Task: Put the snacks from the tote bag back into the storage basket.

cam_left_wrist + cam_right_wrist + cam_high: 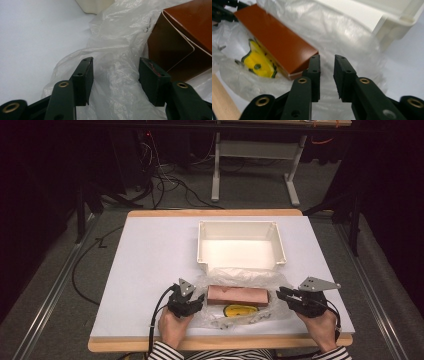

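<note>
No lettering, label, brand or number can be read anywhere.

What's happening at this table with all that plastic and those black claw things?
A person holds a gripper in each hand and works at a clear plastic bag lying just in front of a white tray. On the bag lie a brown box and a yellow item. The left gripper stands open with bag plastic between its jaws. The right gripper hovers over the bag's other end, jaws slightly apart, gripping nothing.
</note>
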`<state>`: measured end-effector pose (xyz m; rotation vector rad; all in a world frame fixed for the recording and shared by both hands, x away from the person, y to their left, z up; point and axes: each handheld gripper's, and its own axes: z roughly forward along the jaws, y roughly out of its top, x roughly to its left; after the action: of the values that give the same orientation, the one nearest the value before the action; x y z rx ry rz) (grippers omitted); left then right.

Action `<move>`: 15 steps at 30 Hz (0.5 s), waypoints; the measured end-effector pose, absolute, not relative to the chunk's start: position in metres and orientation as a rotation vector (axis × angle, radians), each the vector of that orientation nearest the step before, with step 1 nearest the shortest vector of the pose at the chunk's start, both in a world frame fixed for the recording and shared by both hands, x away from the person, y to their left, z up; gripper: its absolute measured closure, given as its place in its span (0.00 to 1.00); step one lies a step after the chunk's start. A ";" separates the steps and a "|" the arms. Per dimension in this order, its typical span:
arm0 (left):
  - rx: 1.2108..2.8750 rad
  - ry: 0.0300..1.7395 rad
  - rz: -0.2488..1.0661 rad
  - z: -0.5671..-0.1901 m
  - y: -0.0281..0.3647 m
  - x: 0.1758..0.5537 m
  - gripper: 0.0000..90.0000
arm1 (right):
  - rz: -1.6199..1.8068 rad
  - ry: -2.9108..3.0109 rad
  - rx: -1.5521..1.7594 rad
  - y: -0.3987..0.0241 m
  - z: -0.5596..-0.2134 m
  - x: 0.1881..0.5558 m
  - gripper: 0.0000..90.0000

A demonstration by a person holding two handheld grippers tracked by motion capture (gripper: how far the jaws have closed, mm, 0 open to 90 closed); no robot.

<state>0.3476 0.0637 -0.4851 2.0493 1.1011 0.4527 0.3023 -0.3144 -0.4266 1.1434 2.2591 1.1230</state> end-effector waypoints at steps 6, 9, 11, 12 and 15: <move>2.047 1.108 0.459 -0.485 0.063 0.347 0.52 | 1.107 2.305 1.188 -0.320 -0.446 0.299 0.90; 2.044 1.114 0.465 -0.485 0.062 0.346 0.52 | 1.052 2.336 1.226 -0.324 -0.458 0.304 0.92; 2.043 1.117 0.462 -0.485 0.062 0.345 0.52 | 1.022 2.344 1.250 -0.326 -0.465 0.308 0.94; 2.042 1.119 0.462 -0.485 0.062 0.344 0.52 | 1.022 2.344 1.250 -0.326 -0.465 0.308 0.94; 2.042 1.119 0.459 -0.485 0.061 0.342 0.52 | 0.979 2.328 1.278 -0.333 -0.473 0.316 0.99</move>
<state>0.3421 0.0614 -0.4850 2.0416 1.1194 0.4589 0.3162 -0.3325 -0.4735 1.2779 2.3284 0.9791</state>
